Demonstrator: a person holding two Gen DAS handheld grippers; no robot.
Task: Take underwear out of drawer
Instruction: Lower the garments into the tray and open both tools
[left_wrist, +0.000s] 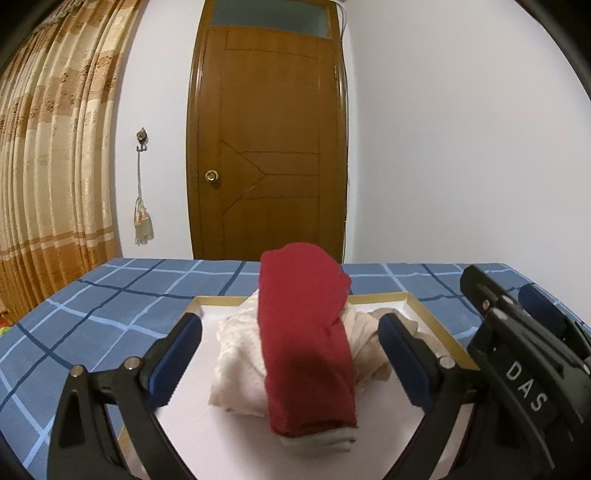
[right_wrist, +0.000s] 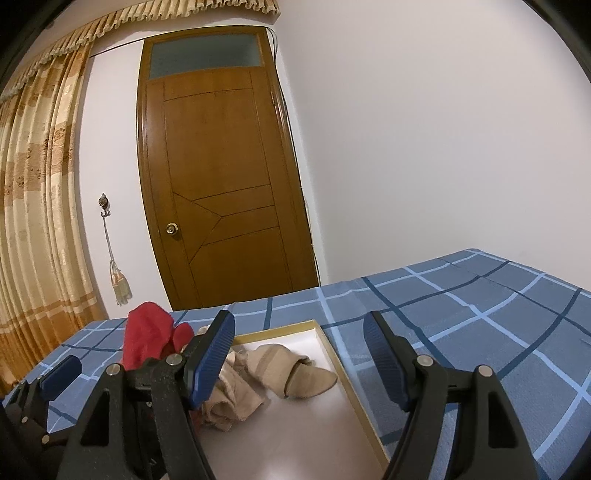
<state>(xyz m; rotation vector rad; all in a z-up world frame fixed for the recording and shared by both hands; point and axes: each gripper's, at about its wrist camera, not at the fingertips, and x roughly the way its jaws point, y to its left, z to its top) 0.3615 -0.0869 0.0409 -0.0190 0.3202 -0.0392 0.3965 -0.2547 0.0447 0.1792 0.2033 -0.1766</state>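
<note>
A shallow white drawer with a gold rim (left_wrist: 424, 308) lies on the blue checked bed. In it a red underwear piece (left_wrist: 306, 354) is draped over a white one (left_wrist: 240, 365), with beige pieces (left_wrist: 365, 334) behind. My left gripper (left_wrist: 290, 325) is open, its blue pads on either side of the pile and clear of the cloth. My right gripper (right_wrist: 299, 321) is open too, hovering over the drawer's right half (right_wrist: 345, 373) above a beige underwear piece (right_wrist: 280, 365). Nothing sits between its pads. The red piece (right_wrist: 147, 336) shows at its left.
The blue checked bedspread (right_wrist: 480, 332) spreads wide to the right of the drawer. A brown wooden door (left_wrist: 266, 147) and a white wall stand behind the bed. Tan curtains (left_wrist: 48, 166) hang at the left. The right gripper's body (left_wrist: 517, 354) stands close beside my left gripper's right finger.
</note>
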